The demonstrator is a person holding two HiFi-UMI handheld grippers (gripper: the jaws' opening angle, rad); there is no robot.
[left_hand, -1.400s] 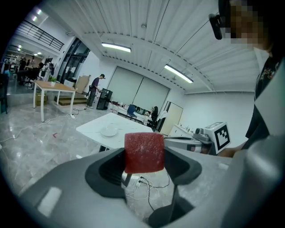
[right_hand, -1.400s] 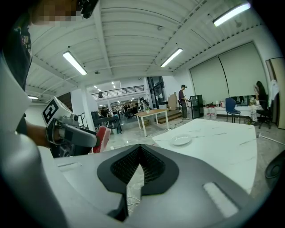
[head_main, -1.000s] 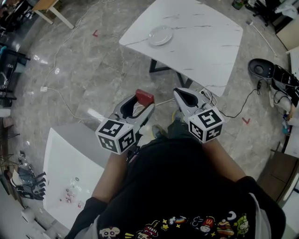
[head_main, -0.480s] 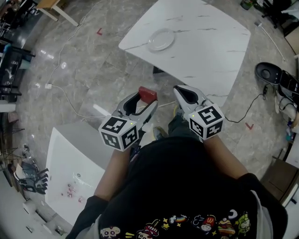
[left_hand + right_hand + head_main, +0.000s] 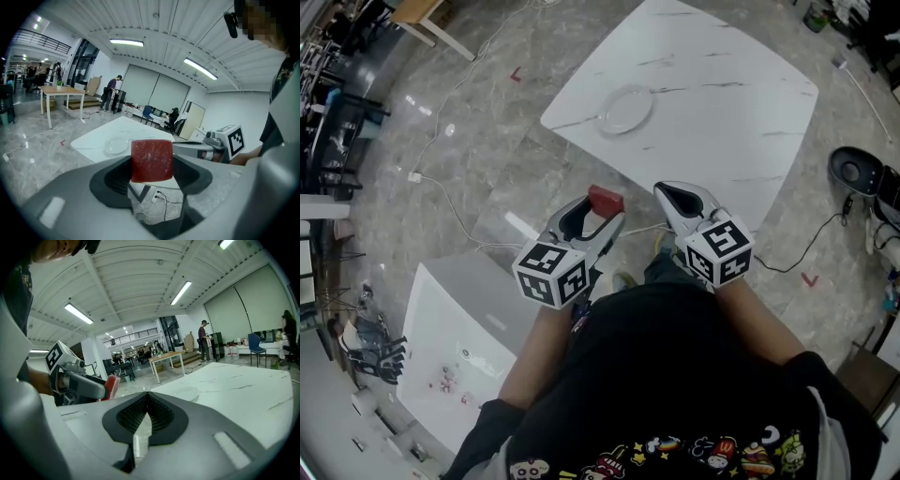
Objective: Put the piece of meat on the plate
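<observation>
I am pinching the piece of meat (image 5: 151,161) between the tips of my left tool (image 5: 598,212), with both jaws pressing on its sides. In the left gripper view the meat is showing me its broad red face, nearly square and standing upright, so no long axis is standing out there. The head view is catching only its top edge: a short, thin slab whose longer edge is running across the jaw tips. The right gripper view is giving just a red sliver of it at the left tool's tip.

My right tool (image 5: 146,414) is riding just beside the left one, its jaws pressed together on nothing.

I am holding the meat in the air over the floor, near the front edge of the white marbled worktop (image 5: 722,103). The plate (image 5: 625,110) is lying well apart from it, farther in on that worktop.

The marker cube (image 5: 551,275) on my left tool is carrying black-and-white square patterns. The cartoon print on my black shirt (image 5: 675,375) is too small to read. Only the gripper views are showing people standing in the background.
</observation>
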